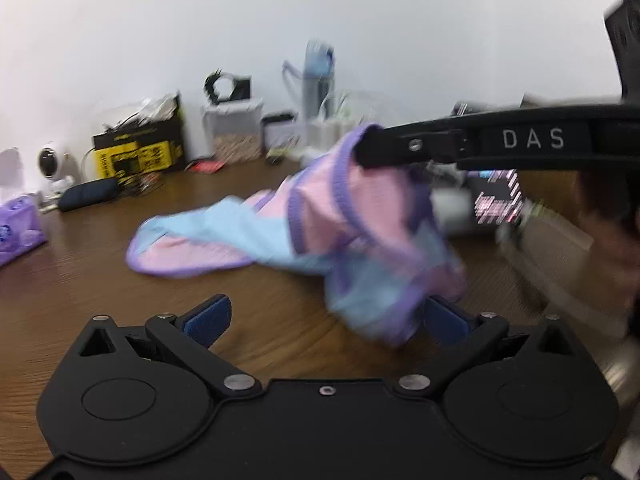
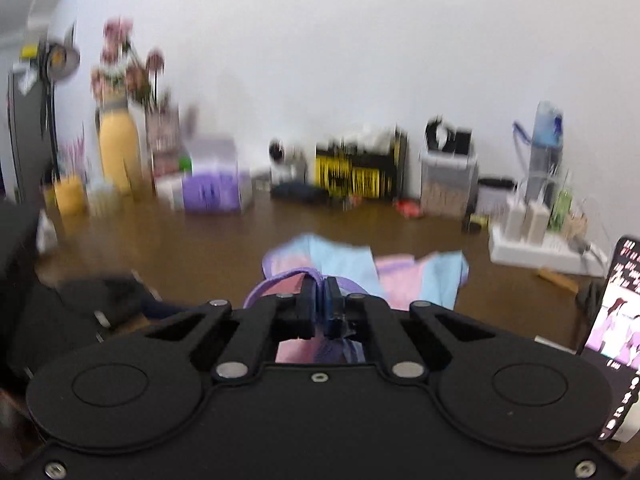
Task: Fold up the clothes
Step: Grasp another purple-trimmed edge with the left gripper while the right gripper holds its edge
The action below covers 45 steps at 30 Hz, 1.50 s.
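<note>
A small pink and light-blue garment with purple trim (image 1: 320,224) lies partly on the brown table (image 1: 100,280), its right part lifted. My right gripper (image 1: 368,148) reaches in from the right in the left wrist view and is shut on the garment's purple edge. In the right wrist view the right gripper (image 2: 320,292) has its jaws closed on the purple trim, with the rest of the garment (image 2: 360,268) hanging beyond. My left gripper (image 1: 326,316) is open, low over the table; the hanging cloth drapes over its right finger (image 1: 444,320).
Along the back wall stand a yellow-black box (image 1: 140,152), a grey container (image 1: 236,132), a blue bottle (image 1: 318,76), a purple tissue pack (image 1: 20,228) and a dark pouch (image 1: 88,196). A lit phone (image 2: 616,320) stands at the right. A yellow vase with flowers (image 2: 116,148) is at the left.
</note>
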{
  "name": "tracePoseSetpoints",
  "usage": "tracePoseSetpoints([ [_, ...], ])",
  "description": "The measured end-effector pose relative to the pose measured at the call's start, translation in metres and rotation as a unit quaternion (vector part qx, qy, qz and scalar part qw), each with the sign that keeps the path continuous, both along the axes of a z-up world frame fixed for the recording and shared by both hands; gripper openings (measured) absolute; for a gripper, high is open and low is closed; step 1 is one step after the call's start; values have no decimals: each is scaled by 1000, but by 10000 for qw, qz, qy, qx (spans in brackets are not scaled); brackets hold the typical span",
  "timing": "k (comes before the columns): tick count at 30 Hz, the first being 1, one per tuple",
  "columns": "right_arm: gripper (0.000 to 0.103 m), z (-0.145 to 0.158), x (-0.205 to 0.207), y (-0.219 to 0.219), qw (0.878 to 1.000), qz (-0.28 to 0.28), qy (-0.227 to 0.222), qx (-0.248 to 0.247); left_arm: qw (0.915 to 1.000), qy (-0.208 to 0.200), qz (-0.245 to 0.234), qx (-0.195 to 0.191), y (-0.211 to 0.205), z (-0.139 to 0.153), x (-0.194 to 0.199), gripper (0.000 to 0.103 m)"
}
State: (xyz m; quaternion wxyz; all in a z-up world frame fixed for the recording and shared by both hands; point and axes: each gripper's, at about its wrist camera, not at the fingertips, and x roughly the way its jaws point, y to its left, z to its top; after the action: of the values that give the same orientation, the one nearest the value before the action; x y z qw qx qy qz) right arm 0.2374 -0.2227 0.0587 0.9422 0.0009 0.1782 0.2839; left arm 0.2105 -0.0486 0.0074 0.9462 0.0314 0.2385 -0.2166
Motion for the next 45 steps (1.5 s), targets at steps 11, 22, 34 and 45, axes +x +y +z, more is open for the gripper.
tracePoseSetpoints([
  [11, 5, 15, -7, -26, 9977, -479, -368, 323, 9927, -515, 1083, 153, 43, 23, -3, 95],
  [22, 6, -61, 0, -28, 9911, -992, 312, -832, 9947, -293, 781, 602, 40, 9, -14, 103],
  [34, 16, -67, -14, -23, 9830, -996, 83, -1541, 9939, 1084, -92, 190, 19, -27, 45, 101],
  [45, 8, -64, -18, -23, 9854, -804, 56, -1501, 9893, 755, -1065, 645, 5, -12, 57, 97],
])
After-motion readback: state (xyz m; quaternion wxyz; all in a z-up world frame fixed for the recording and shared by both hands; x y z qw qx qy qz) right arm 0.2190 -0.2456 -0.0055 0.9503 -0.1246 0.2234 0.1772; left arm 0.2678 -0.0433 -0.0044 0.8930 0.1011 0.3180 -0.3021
